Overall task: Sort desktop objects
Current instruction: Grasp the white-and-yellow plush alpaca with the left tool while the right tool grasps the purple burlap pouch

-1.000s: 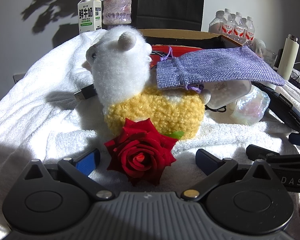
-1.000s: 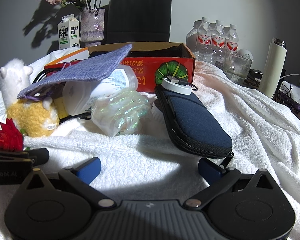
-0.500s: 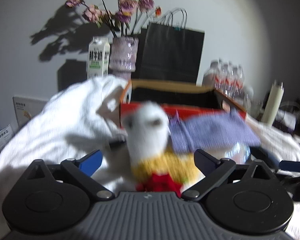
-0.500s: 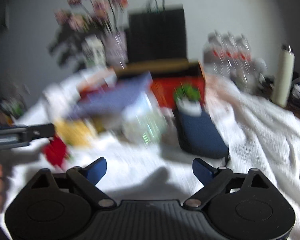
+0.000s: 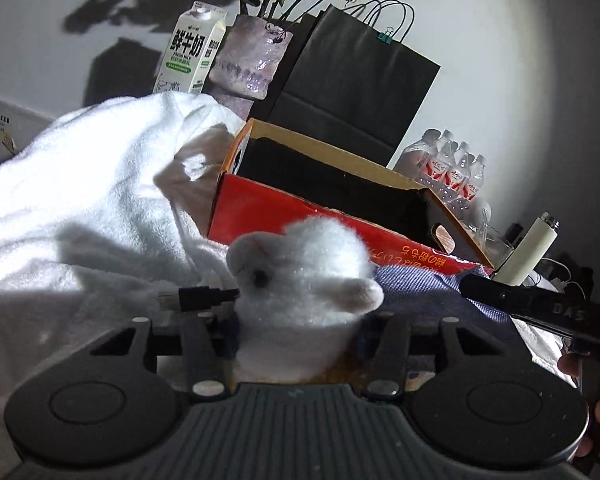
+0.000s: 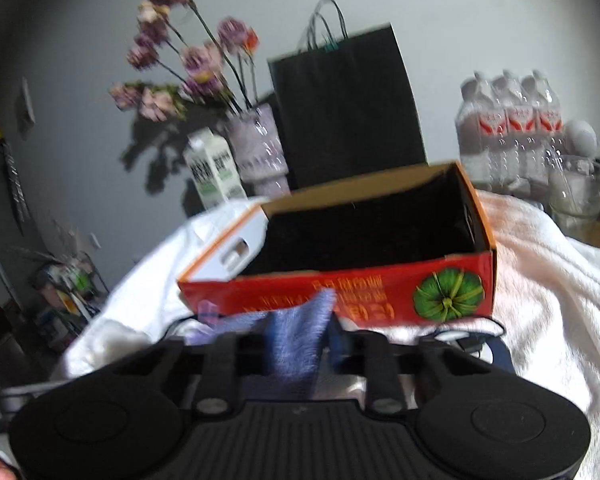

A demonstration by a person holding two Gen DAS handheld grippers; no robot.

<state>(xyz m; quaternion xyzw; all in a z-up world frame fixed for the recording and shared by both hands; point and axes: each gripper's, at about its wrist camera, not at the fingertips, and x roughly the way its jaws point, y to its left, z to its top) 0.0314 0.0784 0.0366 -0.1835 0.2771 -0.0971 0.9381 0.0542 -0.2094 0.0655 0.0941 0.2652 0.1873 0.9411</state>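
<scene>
A white and yellow plush alpaca [image 5: 300, 276] fills the gap of my left gripper [image 5: 296, 320]; its jaws are closing and the pads press on the toy's neck. A purple cloth pouch [image 6: 300, 340] hangs between the fingers of my right gripper [image 6: 300, 344], whose jaws are closing tight on the fabric. Behind both stands the open red cardboard box [image 5: 320, 216], its red front wall [image 6: 340, 296] also in the right wrist view, with a dark inside. In the left wrist view the pouch [image 5: 420, 292] and the right gripper's black body [image 5: 540, 308] lie to the right.
A white towel [image 5: 80, 200] covers the surface. At the back stand a milk carton [image 5: 190, 52], a flower vase [image 5: 252, 60] and a black paper bag [image 5: 356, 80]. Water bottles [image 6: 508, 124] and a white flask [image 5: 528, 252] are on the right. A black cable plug [image 5: 196, 296] lies beside the alpaca.
Both grippers were open a second ago. The left moved forward past the red rose and closed on the alpaca; the right swung left and up and closed on the pouch.
</scene>
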